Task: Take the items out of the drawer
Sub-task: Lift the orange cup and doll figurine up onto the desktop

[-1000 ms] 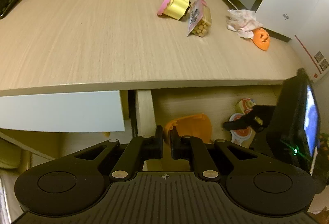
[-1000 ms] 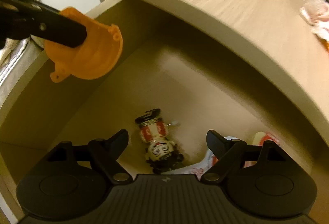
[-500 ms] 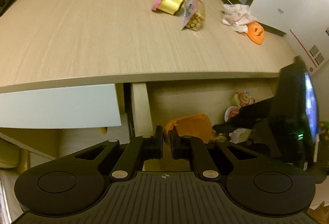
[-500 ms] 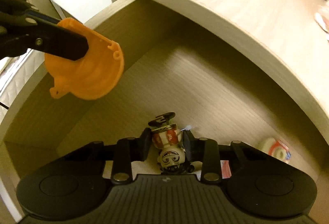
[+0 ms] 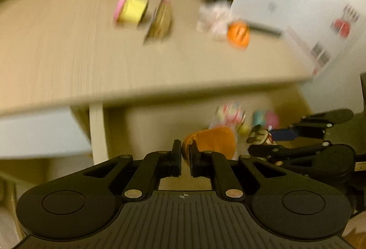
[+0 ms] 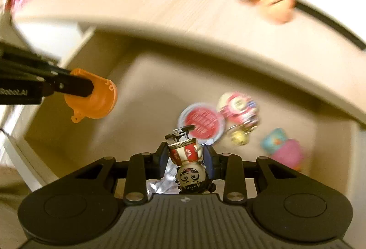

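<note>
Toy figure [image 6: 186,163] clamped between the right gripper [image 6: 185,158] fingers.

Desk top [image 6: 205,27] hangs over back of drawer [image 6: 141,98]: low roof there, you cannot lift straight up. Front of drawer open above, room to come out. Drawer floor bare on its left half. Round red lid [image 6: 201,121] and pink toy [image 6: 286,153] crowd its right half. Drawer wall [image 5: 97,132] blocks left.
</note>
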The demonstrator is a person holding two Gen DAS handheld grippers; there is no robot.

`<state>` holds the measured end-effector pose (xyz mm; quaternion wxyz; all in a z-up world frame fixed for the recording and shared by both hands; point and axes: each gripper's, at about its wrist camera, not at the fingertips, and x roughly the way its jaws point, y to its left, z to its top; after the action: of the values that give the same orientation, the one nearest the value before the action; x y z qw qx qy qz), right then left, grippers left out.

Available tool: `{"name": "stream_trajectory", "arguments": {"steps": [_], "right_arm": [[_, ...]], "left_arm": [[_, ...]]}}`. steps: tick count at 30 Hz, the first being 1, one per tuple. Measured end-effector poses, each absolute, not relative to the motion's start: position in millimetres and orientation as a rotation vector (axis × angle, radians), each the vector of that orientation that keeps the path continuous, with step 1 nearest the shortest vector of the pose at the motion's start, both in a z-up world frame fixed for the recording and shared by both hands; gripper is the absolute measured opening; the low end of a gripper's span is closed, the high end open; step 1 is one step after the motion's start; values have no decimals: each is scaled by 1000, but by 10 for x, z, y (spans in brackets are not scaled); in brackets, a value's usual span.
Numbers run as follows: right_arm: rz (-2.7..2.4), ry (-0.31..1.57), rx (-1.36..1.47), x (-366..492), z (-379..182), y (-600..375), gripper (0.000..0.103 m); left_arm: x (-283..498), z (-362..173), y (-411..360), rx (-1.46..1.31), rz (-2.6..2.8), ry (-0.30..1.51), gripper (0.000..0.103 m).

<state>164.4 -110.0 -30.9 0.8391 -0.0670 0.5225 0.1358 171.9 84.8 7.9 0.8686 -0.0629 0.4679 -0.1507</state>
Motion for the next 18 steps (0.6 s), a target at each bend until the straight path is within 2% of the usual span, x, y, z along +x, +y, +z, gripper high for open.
{"name": "stream_trajectory", "arguments": {"steps": [3, 10, 13, 18], "right_arm": [[245, 996, -88, 1559, 55, -1321, 32], [170, 727, -34, 2117, 890, -1373, 32], [140, 639, -76, 2492, 922, -1294, 32], [99, 610, -130, 2833, 763, -1028, 32]], "left_arm": [[1895, 370, 913, -156, -320, 875, 9], [2467, 767, 1174, -127, -240, 721, 9], [2626, 671, 1318, -128, -182, 720, 9], [2780, 402, 1426, -121, -180, 767, 9]]}}
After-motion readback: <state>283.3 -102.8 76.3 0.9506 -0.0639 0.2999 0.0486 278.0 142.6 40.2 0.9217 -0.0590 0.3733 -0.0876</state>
